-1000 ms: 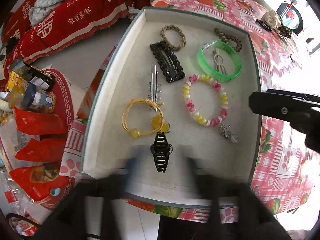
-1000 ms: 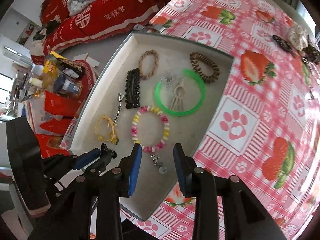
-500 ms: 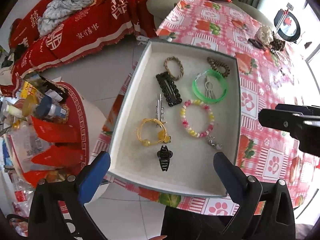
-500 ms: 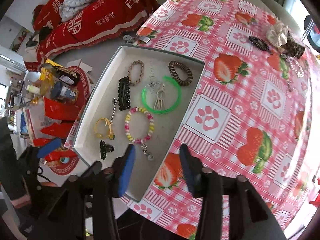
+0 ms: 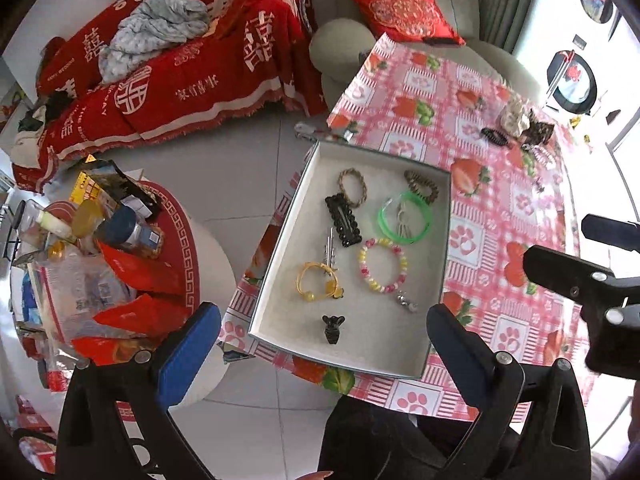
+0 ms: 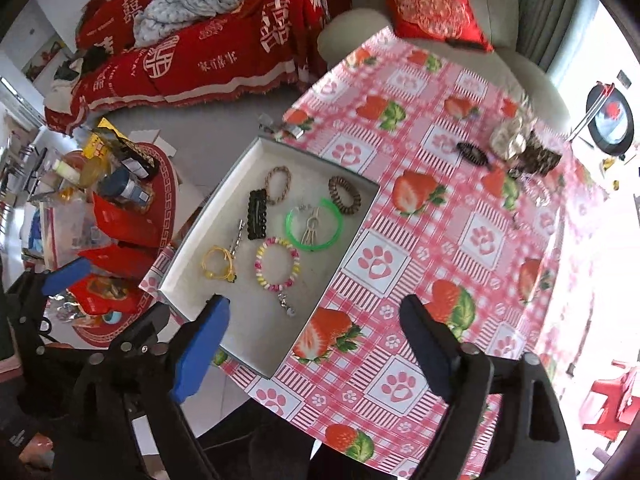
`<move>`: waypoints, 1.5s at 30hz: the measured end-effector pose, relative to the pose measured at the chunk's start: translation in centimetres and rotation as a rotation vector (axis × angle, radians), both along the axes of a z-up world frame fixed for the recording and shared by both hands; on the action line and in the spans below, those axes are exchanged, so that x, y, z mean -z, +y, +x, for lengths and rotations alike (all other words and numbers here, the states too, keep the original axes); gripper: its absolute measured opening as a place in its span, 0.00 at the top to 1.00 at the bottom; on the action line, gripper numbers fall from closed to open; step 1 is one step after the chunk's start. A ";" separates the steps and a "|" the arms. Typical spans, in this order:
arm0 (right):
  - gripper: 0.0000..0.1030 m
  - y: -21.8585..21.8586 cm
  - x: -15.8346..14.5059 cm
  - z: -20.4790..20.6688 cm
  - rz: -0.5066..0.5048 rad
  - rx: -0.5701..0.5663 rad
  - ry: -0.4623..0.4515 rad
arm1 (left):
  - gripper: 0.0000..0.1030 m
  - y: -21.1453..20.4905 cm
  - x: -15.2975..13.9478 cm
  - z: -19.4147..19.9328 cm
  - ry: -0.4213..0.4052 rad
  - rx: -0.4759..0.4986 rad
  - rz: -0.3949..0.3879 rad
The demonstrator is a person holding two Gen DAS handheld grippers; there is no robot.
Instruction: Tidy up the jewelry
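Observation:
A shallow white tray [image 5: 308, 320] [image 6: 200, 276] sits at the table's near left corner. It holds a black claw clip [image 5: 333, 329], a yellow hair tie [image 5: 318, 286], a beaded bracelet [image 5: 383, 266] [image 6: 277, 265], a green bangle [image 5: 405, 217] [image 6: 315, 224], a black snap clip [image 5: 343, 220] and brown hair ties. My left gripper [image 5: 324, 356] is open and empty, high above the tray's near edge. My right gripper [image 6: 316, 344] is open and empty, above the tray's right corner. More loose hair pieces [image 6: 474, 154] lie at the far right of the table.
The table has a pink strawberry and paw-print cloth [image 6: 440, 240]. A round side table [image 5: 120, 248] with bottles and red packets stands to the left. A red-covered sofa [image 5: 160, 72] and a beige armchair [image 5: 400, 40] are behind.
Both grippers have risen and pulled back from the tray, so it looks smaller. The right gripper has opened wider. The black claw clip stays in the tray.

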State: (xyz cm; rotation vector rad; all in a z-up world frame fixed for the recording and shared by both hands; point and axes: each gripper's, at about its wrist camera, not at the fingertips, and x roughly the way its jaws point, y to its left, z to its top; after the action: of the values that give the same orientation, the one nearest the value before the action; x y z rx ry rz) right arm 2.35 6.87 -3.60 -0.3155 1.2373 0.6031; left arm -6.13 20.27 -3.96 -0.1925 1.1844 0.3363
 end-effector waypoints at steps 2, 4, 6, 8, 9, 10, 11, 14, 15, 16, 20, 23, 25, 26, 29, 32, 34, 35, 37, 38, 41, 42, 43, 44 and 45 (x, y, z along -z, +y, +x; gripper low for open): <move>0.08 0.0 -0.8 -0.3 0.006 -0.001 -0.016 | 0.00 -0.1 -0.8 -0.3 -0.008 -0.002 0.008; 0.08 0.0 -1.6 -0.7 0.009 0.001 -0.031 | 0.00 -0.1 -1.5 -0.8 -0.015 -0.002 0.019; 0.00 0.1 -2.1 -1.0 0.011 0.003 -0.038 | 0.00 0.0 -2.0 -1.2 -0.018 -0.005 0.027; 0.00 0.1 -2.6 -1.3 0.016 0.002 -0.053 | 0.00 0.0 -2.3 -1.5 -0.017 -0.010 0.031; 0.00 0.2 -2.8 -1.5 0.016 0.001 -0.058 | 0.00 0.0 -2.5 -1.7 -0.018 -0.014 0.032; 0.00 0.2 -3.0 -1.6 0.016 0.000 -0.062 | 0.00 0.1 -2.5 -1.9 -0.018 -0.015 0.031; 0.00 0.3 -3.2 -1.8 0.015 -0.001 -0.069 | 0.00 0.1 -2.6 -2.0 -0.016 -0.017 0.031; 0.00 0.5 -3.5 -2.2 0.005 0.001 -0.080 | 0.00 0.4 -2.7 -2.5 -0.011 -0.029 0.031; 0.00 0.6 -3.6 -2.3 0.002 0.002 -0.083 | 0.00 0.6 -2.7 -2.6 -0.010 -0.033 0.028; 0.00 0.6 -3.7 -2.4 0.000 0.004 -0.087 | 0.00 0.8 -2.7 -2.8 -0.010 -0.036 0.026; 0.00 0.7 -3.7 -2.4 -0.008 0.002 -0.088 | 0.00 1.3 -2.8 -3.1 -0.011 -0.049 0.026; 0.00 0.8 -3.6 -2.3 -0.015 -0.005 -0.087 | 0.00 1.5 -2.8 -3.2 -0.013 -0.056 0.029; 0.00 1.0 -3.6 -2.3 -0.019 -0.010 -0.090 | 0.00 1.6 -2.8 -3.3 -0.013 -0.059 0.029; 0.00 1.1 -3.6 -2.3 -0.020 -0.012 -0.090 | 0.00 1.6 -2.8 -3.3 -0.013 -0.058 0.030; 0.00 1.3 -3.6 -2.4 -0.021 -0.018 -0.090 | 0.00 1.7 -2.8 -3.3 -0.011 -0.058 0.030; 0.00 1.4 -3.6 -2.4 -0.022 -0.018 -0.090 | 0.00 1.7 -2.8 -3.3 -0.010 -0.057 0.028; 0.00 1.5 -3.5 -2.4 -0.024 -0.018 -0.090 | 0.00 1.7 -2.7 -3.3 -0.009 -0.058 0.030; 0.00 1.5 -3.5 -2.4 -0.024 -0.019 -0.090 | 0.00 1.7 -2.7 -3.3 -0.010 -0.058 0.030; 0.00 1.6 -3.5 -2.3 -0.024 -0.018 -0.091 | 0.00 1.7 -2.7 -3.3 -0.010 -0.058 0.030; 0.00 1.5 -3.5 -2.3 -0.023 -0.016 -0.090 | 0.00 1.7 -2.7 -3.3 -0.010 -0.057 0.030; 0.00 1.6 -3.5 -2.4 -0.023 -0.017 -0.089 | 0.00 1.8 -2.7 -3.3 -0.010 -0.058 0.031; 0.00 1.6 -3.5 -2.4 -0.023 -0.017 -0.088 | 0.00 1.7 -2.7 -3.3 -0.010 -0.058 0.030; 0.00 1.6 -3.5 -2.4 -0.023 -0.017 -0.090 | 0.00 1.7 -2.7 -3.3 -0.010 -0.058 0.031; 0.00 1.6 -3.5 -2.3 -0.023 -0.017 -0.091 | 0.00 1.7 -2.7 -3.2 -0.009 -0.058 0.031; 0.00 1.6 -3.5 -2.3 -0.023 -0.017 -0.091 | 0.00 1.7 -2.7 -3.2 -0.009 -0.058 0.031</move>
State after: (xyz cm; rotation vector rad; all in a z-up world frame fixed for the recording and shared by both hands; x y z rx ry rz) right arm 0.02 8.48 -0.09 -0.3694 1.1559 0.5832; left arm -9.38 21.94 -1.24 -0.2016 1.1659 0.4036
